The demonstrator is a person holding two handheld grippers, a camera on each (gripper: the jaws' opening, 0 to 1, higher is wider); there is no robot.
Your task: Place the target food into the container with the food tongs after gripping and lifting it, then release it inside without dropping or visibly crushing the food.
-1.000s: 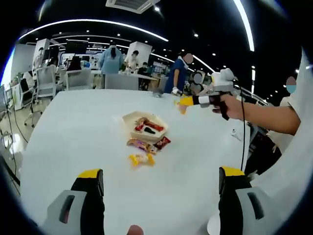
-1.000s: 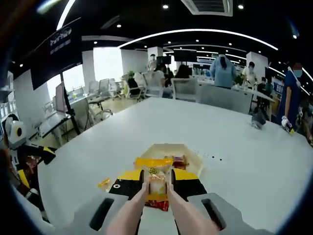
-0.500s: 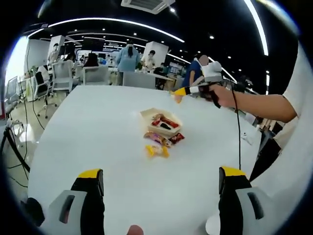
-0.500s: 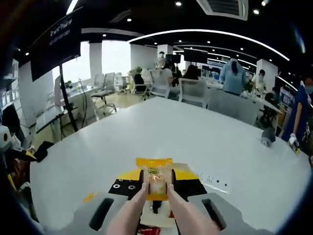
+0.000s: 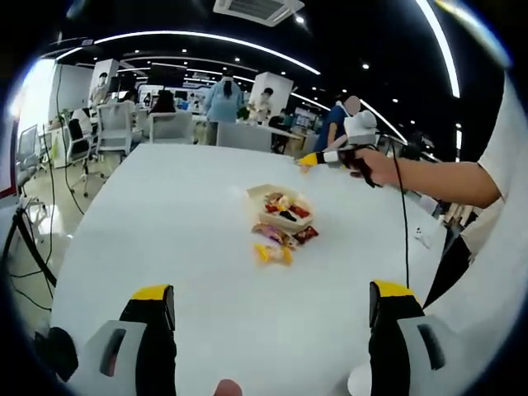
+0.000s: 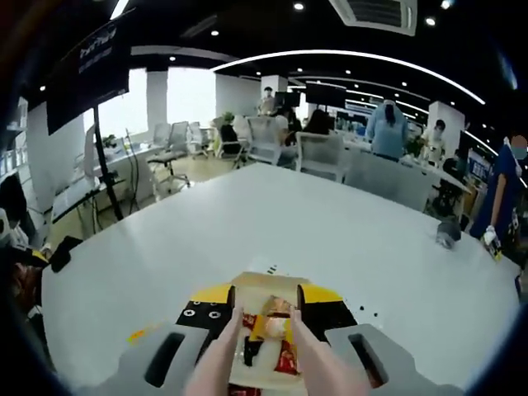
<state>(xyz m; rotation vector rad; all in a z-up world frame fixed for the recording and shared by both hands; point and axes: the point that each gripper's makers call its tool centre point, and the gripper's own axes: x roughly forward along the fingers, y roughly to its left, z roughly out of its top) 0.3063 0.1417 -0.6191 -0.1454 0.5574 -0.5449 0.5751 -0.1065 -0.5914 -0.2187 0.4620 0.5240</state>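
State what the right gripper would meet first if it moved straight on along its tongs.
Probably the yellow snack packet lying in the beige tray between the open tongs of the right gripper, though depth is unclear.

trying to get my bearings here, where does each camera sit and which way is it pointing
Left gripper view: rides the left gripper, held low and back, looking across the white table at the tray; the right gripper and a forearm enter from the right.
Right gripper view: rides the right gripper, above the tray, looking down along the tongs.
Shared: table and tray.
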